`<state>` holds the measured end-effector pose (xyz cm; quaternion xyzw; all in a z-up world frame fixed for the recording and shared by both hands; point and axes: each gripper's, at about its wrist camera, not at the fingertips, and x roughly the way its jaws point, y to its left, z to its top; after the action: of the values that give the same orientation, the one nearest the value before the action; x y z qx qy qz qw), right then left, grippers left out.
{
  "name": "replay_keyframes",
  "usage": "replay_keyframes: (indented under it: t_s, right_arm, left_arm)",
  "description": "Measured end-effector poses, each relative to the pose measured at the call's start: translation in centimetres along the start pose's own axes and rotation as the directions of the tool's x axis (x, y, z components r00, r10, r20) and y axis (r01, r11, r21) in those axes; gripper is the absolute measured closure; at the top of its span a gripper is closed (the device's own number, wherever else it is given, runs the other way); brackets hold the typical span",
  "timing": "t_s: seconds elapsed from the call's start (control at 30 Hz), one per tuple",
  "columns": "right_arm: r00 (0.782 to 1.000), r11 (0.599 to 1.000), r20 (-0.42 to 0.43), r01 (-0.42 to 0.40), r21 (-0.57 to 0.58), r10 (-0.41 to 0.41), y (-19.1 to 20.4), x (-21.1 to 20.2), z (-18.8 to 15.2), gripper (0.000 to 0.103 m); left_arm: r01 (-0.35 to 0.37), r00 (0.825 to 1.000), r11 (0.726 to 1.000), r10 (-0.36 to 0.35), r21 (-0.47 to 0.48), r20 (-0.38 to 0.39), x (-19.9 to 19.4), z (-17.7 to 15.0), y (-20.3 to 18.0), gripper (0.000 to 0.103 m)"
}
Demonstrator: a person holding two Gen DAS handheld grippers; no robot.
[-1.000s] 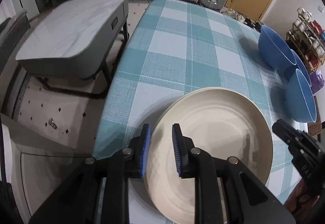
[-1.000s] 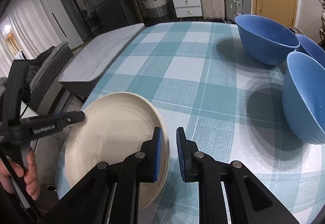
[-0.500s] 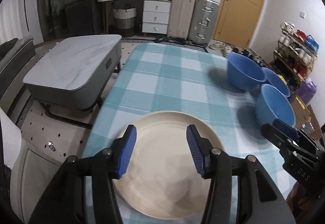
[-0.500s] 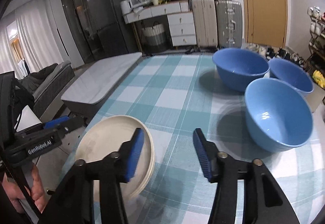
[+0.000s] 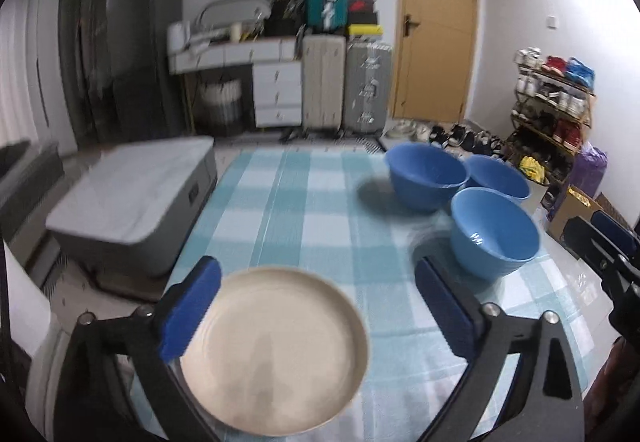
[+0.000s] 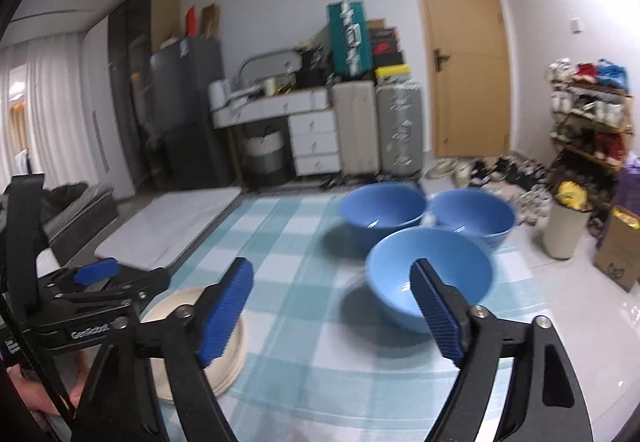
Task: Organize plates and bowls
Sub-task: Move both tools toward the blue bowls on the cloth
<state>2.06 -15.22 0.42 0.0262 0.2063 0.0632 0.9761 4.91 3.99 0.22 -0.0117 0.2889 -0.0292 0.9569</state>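
A cream plate [image 5: 276,354] lies flat at the near left corner of the table with the teal checked cloth [image 5: 304,201]. My left gripper [image 5: 318,306] hangs above it with its jaws opening wide, and no pad touches the plate. Three blue bowls stand close together at the far right: [image 5: 426,173], [image 5: 498,177] and the nearest [image 5: 494,230]. In the right wrist view my right gripper [image 6: 332,302] is also opening, with nothing between its fingers. There the plate [image 6: 234,350] is at lower left and the nearest bowl [image 6: 428,274] is ahead. The left gripper [image 6: 96,282] shows at the left edge.
A low grey bench [image 5: 128,197] stands left of the table. Suitcases [image 5: 344,81] and drawers line the back wall beside a wooden door. To the right are a shoe rack [image 5: 552,109], a cardboard box [image 6: 618,254] and a pale bin [image 6: 566,234] on the floor.
Both grippers were shut on the plate's rim a second ago. They have let go, spread wide, and risen back from it. The plate now rests flat on the cloth.
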Motion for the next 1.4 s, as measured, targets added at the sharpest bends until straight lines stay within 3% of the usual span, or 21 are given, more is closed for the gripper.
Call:
replay_keyframes:
  t_s: [0.1, 0.2, 0.53, 1.03, 1.2, 1.4]
  right_arm:
    - [0.996, 0.998, 0.055, 0.064, -0.017, -0.063, -1.0, -2.0, 0.2, 0.003]
    - [0.985, 0.992, 0.119, 0.126, -0.031, -0.122, -1.8, -3.5, -0.2, 0.001]
    - [0.991, 0.990, 0.035, 0.133, -0.053, -0.132, -3.7, -2.6, -2.6, 0.001]
    - [0.990, 0.990, -0.023, 0.142, 0.021, -0.141, -6.6, -0.2, -3.5, 0.001]
    - [0.993, 0.992, -0.058, 0.109, 0.071, -0.105, -8.2, 0.5, -2.1, 0.001]
    - [0.990, 0.984, -0.082, 0.124, 0.131, -0.114, -11.6, 1.6, 1.8, 0.001]
  left_arm:
    - [0.021, 0.999, 1.000, -0.021, 0.014, 0.042, -0.9, 0.5, -1.4, 0.002]
    - [0.048, 0.998, 0.999, -0.048, 0.014, 0.050, -1.2, 0.6, -2.5, 0.000]
    - [0.085, 0.996, 0.996, -0.085, 0.028, 0.011, -0.1, -0.3, -5.3, 0.000]
    - [0.108, 0.992, 0.994, -0.109, -0.025, -0.061, 3.4, -1.4, -6.1, 0.000]
    - [0.116, 0.988, 0.993, -0.116, 0.001, -0.100, 5.4, -0.1, -7.5, 0.000]
    - [0.129, 0.982, 0.991, -0.123, 0.032, -0.147, 8.4, 2.5, -10.2, 0.000]
